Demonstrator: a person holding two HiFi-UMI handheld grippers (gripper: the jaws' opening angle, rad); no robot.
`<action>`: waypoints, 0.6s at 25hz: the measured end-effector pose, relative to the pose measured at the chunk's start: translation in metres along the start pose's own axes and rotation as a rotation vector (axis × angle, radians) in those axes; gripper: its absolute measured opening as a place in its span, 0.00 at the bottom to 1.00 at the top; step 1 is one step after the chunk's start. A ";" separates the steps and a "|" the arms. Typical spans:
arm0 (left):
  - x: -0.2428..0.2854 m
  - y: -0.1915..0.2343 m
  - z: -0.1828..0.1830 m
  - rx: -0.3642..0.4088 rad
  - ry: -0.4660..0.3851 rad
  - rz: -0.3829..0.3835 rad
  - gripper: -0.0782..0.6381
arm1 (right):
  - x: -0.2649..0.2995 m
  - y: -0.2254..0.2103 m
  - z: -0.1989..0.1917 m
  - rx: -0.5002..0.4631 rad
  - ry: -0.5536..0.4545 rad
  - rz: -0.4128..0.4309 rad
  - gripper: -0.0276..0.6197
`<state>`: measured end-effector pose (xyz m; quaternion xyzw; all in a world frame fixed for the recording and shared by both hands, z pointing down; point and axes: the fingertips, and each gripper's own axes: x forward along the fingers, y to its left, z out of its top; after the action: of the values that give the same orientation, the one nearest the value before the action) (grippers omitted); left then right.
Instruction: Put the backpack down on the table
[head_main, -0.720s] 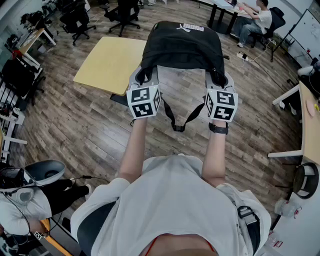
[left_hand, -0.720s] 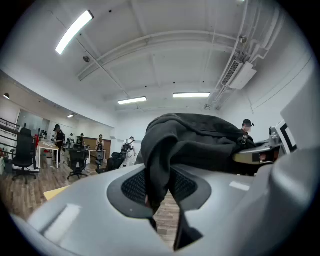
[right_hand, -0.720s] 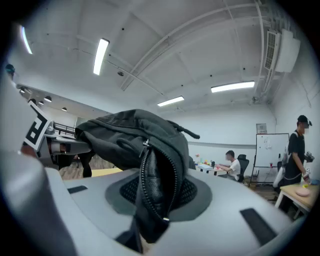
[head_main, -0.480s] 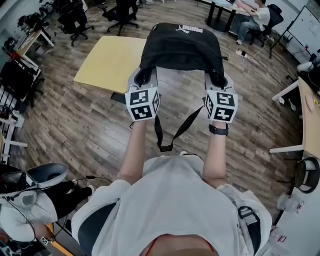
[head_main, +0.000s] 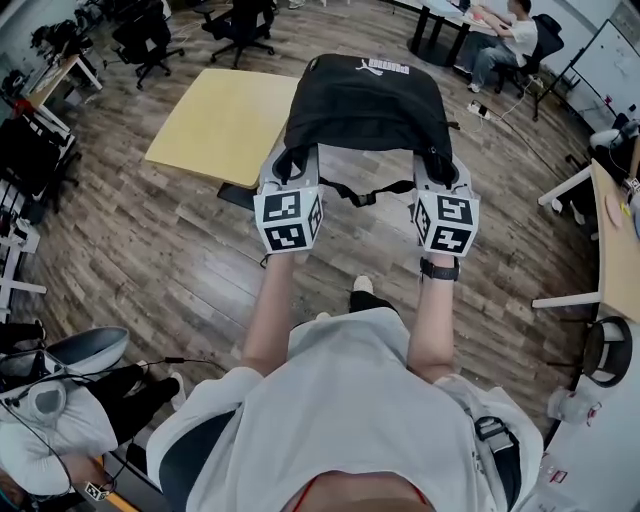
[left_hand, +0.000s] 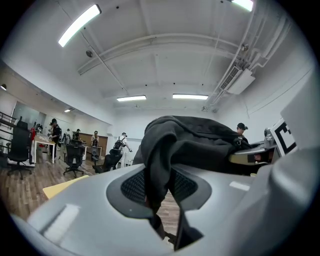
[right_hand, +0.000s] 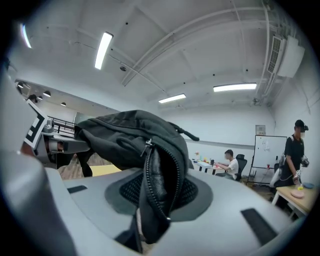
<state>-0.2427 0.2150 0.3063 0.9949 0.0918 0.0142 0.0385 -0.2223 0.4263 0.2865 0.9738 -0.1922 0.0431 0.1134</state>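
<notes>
A black backpack (head_main: 365, 100) hangs in the air between my two grippers, above the wood floor and just right of a yellow table (head_main: 222, 125). My left gripper (head_main: 291, 163) is shut on the bag's near left edge; in the left gripper view a fold of black fabric (left_hand: 159, 165) is pinched between the jaws. My right gripper (head_main: 437, 166) is shut on the near right edge, where the zippered fabric (right_hand: 159, 187) is clamped between the pads. A thin strap (head_main: 365, 192) stretches between the two grippers under the bag.
Office chairs (head_main: 240, 22) stand beyond the table. A person sits at a desk (head_main: 500, 35) at the far right. Another desk edge (head_main: 605, 230) runs along the right. A seated person (head_main: 45, 400) is at my near left.
The dangling strap has swung up from below the grippers and now stretches level between them. The bag and both grippers have shifted slightly, still held up beside the table.
</notes>
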 end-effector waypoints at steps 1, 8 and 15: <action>0.001 0.004 0.001 -0.003 -0.002 0.004 0.25 | 0.004 0.003 0.001 -0.002 0.000 0.004 0.23; 0.029 0.021 -0.002 -0.021 -0.003 0.042 0.25 | 0.042 0.003 -0.002 -0.008 0.004 0.040 0.23; 0.091 0.025 -0.003 -0.003 0.006 0.063 0.25 | 0.109 -0.026 -0.014 0.020 0.014 0.086 0.23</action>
<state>-0.1488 0.2078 0.3134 0.9972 0.0607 0.0184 0.0393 -0.1120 0.4135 0.3082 0.9654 -0.2324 0.0568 0.1033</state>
